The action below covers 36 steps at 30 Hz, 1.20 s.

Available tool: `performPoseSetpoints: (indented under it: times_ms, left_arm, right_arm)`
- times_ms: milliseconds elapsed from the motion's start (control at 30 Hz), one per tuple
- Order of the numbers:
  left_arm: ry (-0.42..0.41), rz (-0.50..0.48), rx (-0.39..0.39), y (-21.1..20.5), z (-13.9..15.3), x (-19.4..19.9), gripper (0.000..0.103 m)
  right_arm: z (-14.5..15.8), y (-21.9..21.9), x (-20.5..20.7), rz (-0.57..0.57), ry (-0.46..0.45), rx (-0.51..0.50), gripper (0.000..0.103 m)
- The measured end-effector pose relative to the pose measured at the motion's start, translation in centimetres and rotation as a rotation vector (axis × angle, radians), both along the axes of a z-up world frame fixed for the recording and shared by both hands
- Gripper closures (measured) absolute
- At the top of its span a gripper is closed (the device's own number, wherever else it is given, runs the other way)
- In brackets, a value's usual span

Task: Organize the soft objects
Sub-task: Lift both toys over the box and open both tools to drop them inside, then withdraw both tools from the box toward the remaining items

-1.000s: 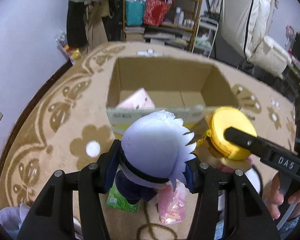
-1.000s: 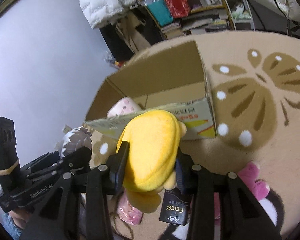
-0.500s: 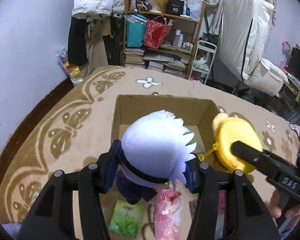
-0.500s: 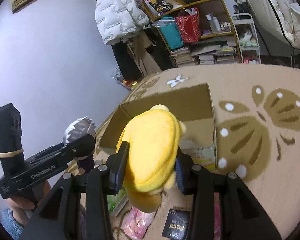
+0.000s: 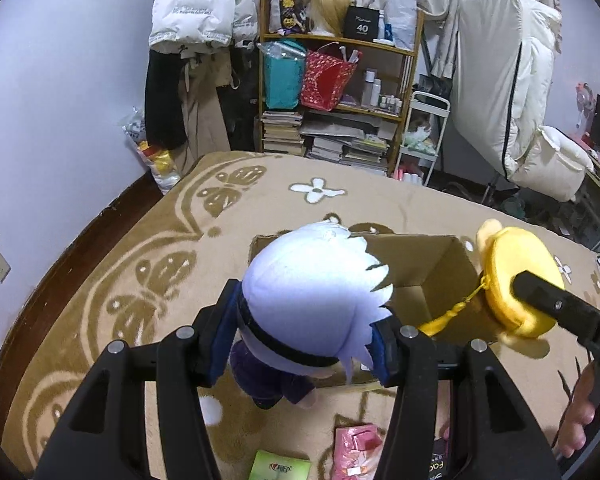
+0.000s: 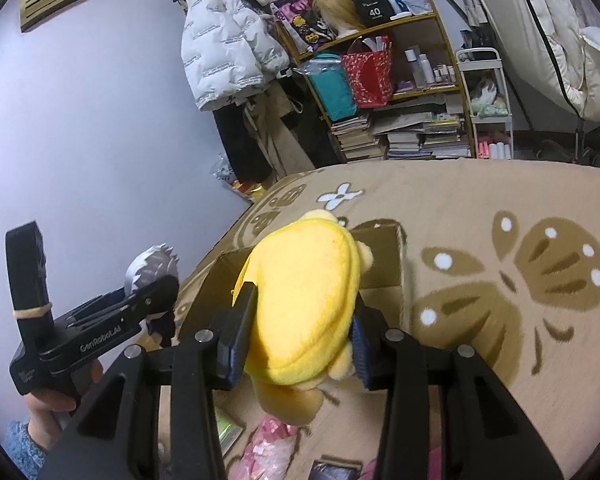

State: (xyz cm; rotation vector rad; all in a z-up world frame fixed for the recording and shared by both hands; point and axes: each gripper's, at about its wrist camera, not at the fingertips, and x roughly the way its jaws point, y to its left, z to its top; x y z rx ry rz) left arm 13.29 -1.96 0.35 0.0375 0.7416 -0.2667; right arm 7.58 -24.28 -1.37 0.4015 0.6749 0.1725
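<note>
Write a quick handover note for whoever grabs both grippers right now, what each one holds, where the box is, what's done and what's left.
Left gripper: shut on the white-haired doll, held in the air over the near edge of the cardboard box.
Right gripper: shut on the yellow plush, also above the box.
Done: both toys picked up.
Left: drop both into the box, then probably deal with the pink packet, green packet and black packet lying on the carpet nearer you.

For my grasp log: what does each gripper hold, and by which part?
Left gripper clamps the white-haired doll by its head; right gripper clamps the yellow plush across its body.
</note>
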Motion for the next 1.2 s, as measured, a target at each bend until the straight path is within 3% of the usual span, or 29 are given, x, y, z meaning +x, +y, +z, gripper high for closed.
performPoseSetpoints:
  times_ms: [333, 567, 633, 700, 733, 800, 933, 1000, 1200]
  left_arm:
    - [0.020, -0.054, 0.043, -1.4, -2.2, 0.9, 0.049]
    - [0.031, -0.053, 0.087, -2.5, -2.9, 1.5, 0.047]
    - [0.032, -0.035, 0.090, -2.2, -3.0, 1.5, 0.043]
    - [0.038, -0.023, 0.105, -2.1, -3.0, 1.6, 0.029]
    - [0.039, -0.019, 0.107, -2.0, -3.1, 1.6, 0.027]
    - [0.038, -0.002, 0.102, -1.6, -3.1, 1.6, 0.024]
    - [0.050, 0.008, 0.075, -1.1, -3.1, 1.4, 0.014]
    - [0.062, 0.012, 0.066, -0.8, -3.2, 1.3, 0.009]
    - [0.074, 0.035, 0.096, -0.4, -2.9, 0.2, 0.005]
  right_arm:
    - [-3.7, -0.1, 2.0, 0.010, 0.073, 0.004, 0.056]
    - [-4.1, 0.4, 2.4, 0.022, 0.065, -0.013, 0.053]
    - [-4.2, 0.4, 2.4, 0.026, 0.069, -0.010, 0.051]
    - [-4.2, 0.5, 2.5, 0.043, 0.079, -0.003, 0.049]
    - [-4.2, 0.5, 2.6, 0.047, 0.079, -0.001, 0.047]
    - [-4.1, 0.6, 2.6, 0.046, 0.079, -0.004, 0.035]
    - [-4.0, 0.7, 2.3, 0.040, 0.072, -0.018, 0.022]
    - [-4.0, 0.7, 2.1, 0.039, 0.080, -0.021, 0.010]
    - [-3.6, 0.3, 1.1, 0.011, 0.088, -0.009, 0.000]
